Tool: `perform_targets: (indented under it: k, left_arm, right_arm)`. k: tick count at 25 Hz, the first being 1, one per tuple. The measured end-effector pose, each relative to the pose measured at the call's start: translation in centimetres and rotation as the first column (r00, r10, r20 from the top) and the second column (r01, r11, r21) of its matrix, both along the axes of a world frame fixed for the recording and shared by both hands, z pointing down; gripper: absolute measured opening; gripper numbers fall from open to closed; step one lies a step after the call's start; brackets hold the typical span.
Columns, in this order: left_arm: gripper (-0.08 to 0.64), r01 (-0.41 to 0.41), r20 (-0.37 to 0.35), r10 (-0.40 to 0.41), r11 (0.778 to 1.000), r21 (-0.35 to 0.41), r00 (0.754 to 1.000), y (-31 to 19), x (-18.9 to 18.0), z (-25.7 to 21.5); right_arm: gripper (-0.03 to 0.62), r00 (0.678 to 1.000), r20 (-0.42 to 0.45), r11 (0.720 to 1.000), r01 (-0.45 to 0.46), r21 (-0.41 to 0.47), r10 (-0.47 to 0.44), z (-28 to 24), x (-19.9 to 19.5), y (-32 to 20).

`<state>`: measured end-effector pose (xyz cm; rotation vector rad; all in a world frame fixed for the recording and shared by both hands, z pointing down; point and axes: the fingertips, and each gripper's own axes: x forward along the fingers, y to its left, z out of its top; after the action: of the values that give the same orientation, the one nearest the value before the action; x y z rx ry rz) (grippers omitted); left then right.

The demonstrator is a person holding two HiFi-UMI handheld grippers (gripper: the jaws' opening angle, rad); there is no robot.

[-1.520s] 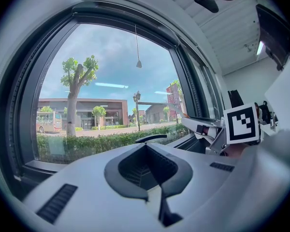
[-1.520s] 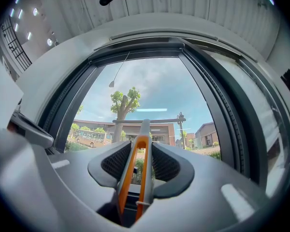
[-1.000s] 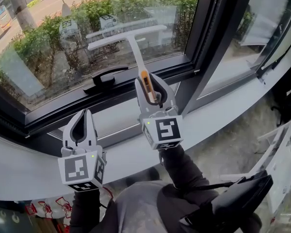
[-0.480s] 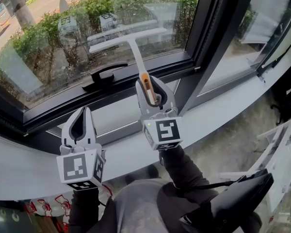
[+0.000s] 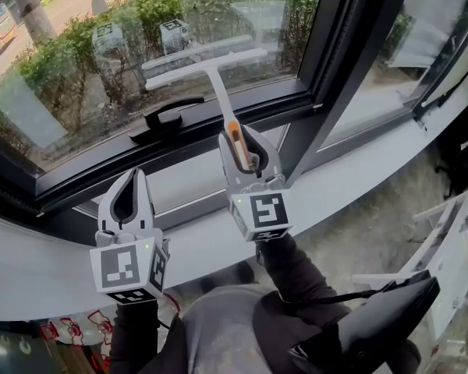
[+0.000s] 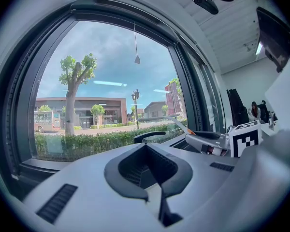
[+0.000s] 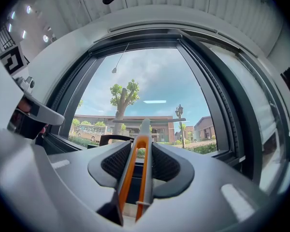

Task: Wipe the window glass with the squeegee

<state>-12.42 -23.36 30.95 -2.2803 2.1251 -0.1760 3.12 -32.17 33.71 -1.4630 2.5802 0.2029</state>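
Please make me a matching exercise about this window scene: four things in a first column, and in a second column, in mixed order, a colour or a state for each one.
Things
1. squeegee
2. window handle
3. left tool
4. right tool

Colour or state
A. shut, with nothing between its jaws
B. all black
C. white, with an orange strip along its handle
D. shut on the squeegee's handle

Right pairs: 1-C, 2-B, 3-A, 4-D
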Motion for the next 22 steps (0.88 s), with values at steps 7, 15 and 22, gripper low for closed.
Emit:
perform_targets:
  k: [7, 15, 22]
  left_arm:
    - [-0.002, -0.002, 0.002, 0.002, 1.0, -0.002, 1.0, 0.0, 0.1, 0.0]
    - [-0.002, -0.003, 0.001, 0.003, 1.0, -0.005, 1.0, 0.1, 0.2, 0.1]
    - [-0.002, -0.003, 0.001, 0.003, 1.0, -0.007, 1.0, 0.1, 0.3, 0.2]
  right_arm:
    - [0.13, 1.0, -0.01, 1.0, -0.001, -0.019, 0.001, 0.7, 0.1, 0.1]
    - [0.13, 1.0, -0.018, 1.0, 0.0, -0.031, 0.0, 1.3, 0.2, 0.1]
    - [0.13, 1.0, -0.018, 0.999, -0.003, -0.042, 0.002, 1.9, 0.3, 0.2]
